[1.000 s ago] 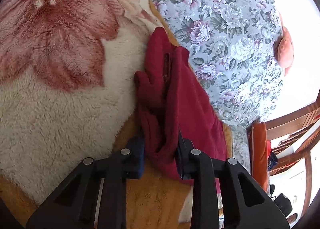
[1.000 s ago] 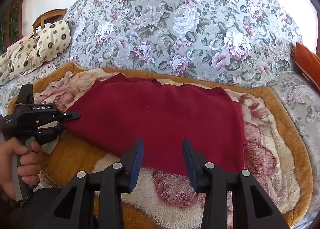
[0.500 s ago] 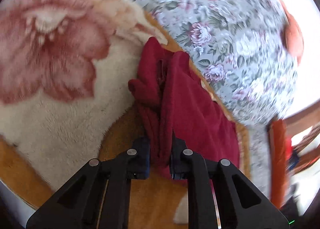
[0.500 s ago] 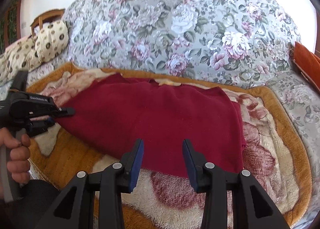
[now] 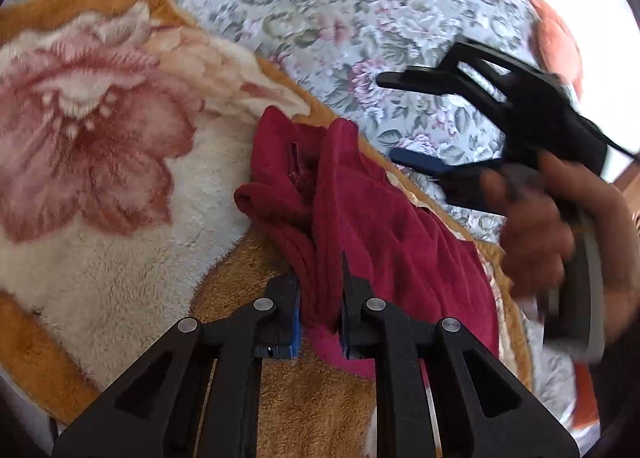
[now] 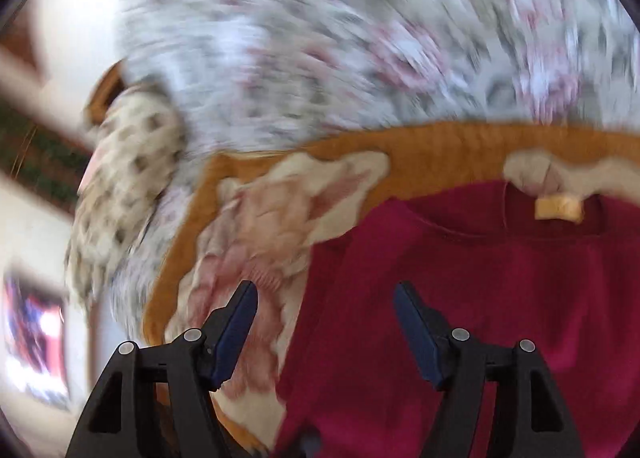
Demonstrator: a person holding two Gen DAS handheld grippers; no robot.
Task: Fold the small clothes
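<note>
Red garment pinched, seemingly firmly, in left hand-held gripper

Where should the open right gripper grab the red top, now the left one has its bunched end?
Probably the free edge of the red top left of its collar label, coming from the blanket side. The right gripper, jaws just opened wide and empty, already straddles it.

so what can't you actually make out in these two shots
- Right wrist view: motion blur smears the floral bedspread and the spotted pillow; the writing on the neck label of the red garment is unreadable.
- Left wrist view: the left tongs hide the garment edge they pinch; the hand holding the right tongs is blurred.
</note>
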